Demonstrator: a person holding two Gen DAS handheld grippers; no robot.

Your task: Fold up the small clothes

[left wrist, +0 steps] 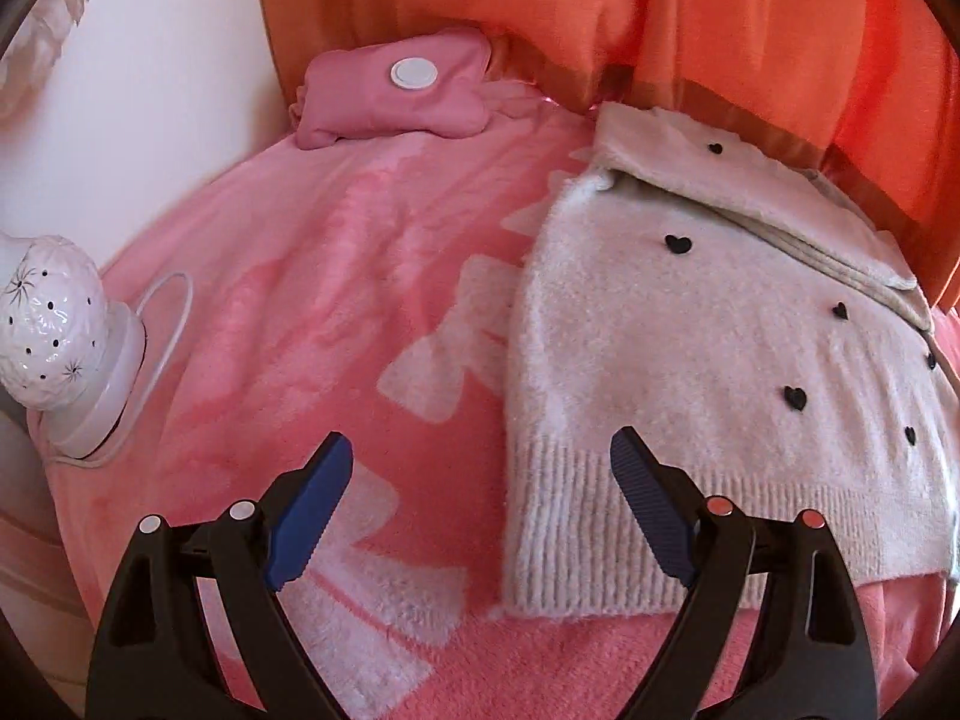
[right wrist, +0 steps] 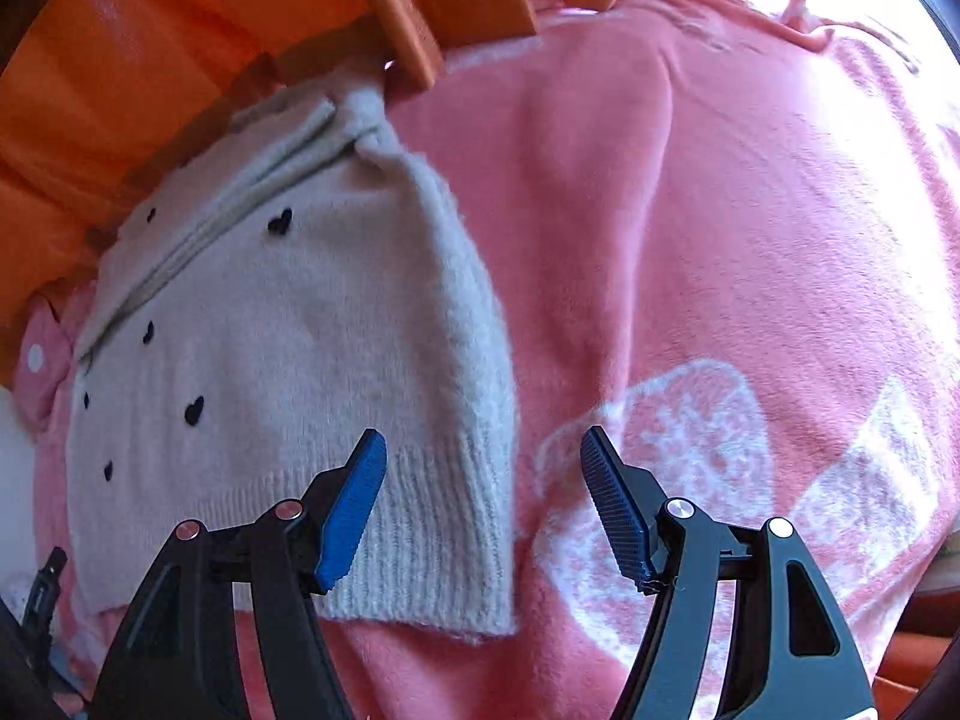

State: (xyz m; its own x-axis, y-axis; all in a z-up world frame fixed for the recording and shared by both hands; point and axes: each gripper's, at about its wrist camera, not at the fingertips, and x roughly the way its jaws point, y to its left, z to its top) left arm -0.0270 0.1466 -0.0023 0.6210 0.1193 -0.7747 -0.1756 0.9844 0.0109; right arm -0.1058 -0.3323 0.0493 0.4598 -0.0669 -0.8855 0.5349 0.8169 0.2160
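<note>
A small cream fuzzy sweater (left wrist: 708, 372) with black heart buttons lies folded on a pink blanket (left wrist: 336, 300), its ribbed hem toward me. My left gripper (left wrist: 483, 450) is open and empty, hovering over the sweater's lower left corner; its right finger is above the hem. In the right wrist view the same sweater (right wrist: 288, 360) lies at the left. My right gripper (right wrist: 483, 450) is open and empty above the sweater's lower right hem corner, its left finger over the ribbing and its right finger over the blanket (right wrist: 720, 210).
Orange curtains (left wrist: 600, 12) hang along the far edge behind the sweater. A pink pouch with a white round button (left wrist: 390, 96) lies at the back. A white ceramic lamp (left wrist: 54, 336) with its cord stands at the left edge by a white wall.
</note>
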